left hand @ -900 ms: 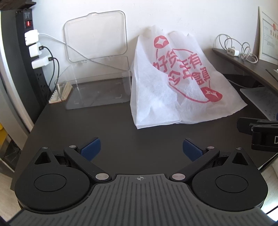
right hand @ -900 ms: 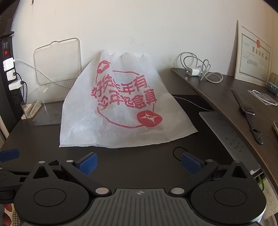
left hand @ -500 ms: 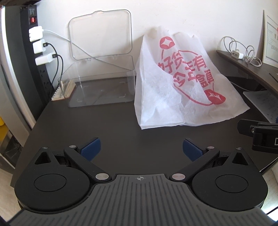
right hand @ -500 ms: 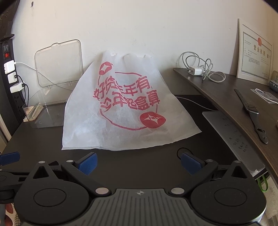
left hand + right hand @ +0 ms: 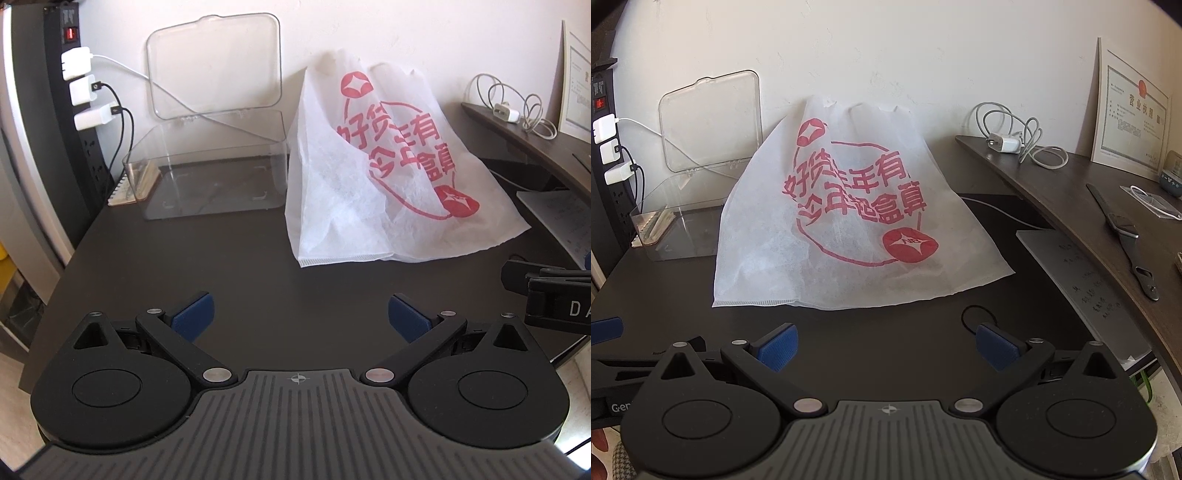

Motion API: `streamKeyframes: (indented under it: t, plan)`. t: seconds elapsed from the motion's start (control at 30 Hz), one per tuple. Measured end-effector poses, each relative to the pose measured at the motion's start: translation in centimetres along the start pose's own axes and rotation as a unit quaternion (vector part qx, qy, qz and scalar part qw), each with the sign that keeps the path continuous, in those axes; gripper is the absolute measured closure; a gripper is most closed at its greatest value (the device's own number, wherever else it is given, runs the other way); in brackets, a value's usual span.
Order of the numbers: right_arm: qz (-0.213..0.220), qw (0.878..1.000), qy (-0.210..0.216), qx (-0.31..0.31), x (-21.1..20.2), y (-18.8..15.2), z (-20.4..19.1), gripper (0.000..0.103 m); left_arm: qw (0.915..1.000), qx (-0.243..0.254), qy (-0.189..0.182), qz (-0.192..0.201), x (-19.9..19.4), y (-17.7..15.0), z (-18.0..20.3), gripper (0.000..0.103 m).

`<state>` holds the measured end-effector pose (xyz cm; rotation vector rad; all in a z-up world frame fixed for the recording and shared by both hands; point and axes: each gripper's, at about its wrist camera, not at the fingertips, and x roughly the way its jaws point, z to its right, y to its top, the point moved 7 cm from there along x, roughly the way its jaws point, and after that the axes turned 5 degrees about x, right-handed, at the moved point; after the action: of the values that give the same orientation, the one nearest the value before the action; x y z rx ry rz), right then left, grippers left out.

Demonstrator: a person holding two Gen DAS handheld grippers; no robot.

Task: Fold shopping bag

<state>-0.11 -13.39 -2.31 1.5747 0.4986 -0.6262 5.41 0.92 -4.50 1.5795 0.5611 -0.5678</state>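
— On the dark desk (image 5: 683, 295), against the wall, we see the white shopping bag (image 5: 849, 236) slumped.
— We hold the left gripper (image 5: 299, 317) and right gripper (image 5: 886, 347) spread wide, empty, short of it.

Left gripper (image 5: 299, 314) hangs over the dark table (image 5: 229, 266), blue pads spread wide with nothing between them, white shopping bag (image 5: 388, 184) with red print slumped against the wall ahead, clear open-lidded box (image 5: 210, 177) just left of it, right gripper (image 5: 554, 295) edging in at right.
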Motion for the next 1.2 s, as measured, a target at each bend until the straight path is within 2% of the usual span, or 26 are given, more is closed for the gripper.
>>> streamKeyframes:
  t: [1.2]
  plan:
    - [-0.008,1.0,-0.002,0.0,0.43,-0.21,0.23,0.001,1.0,-0.006,0.001,-0.008,0.65,0.15,-0.09,0.0]
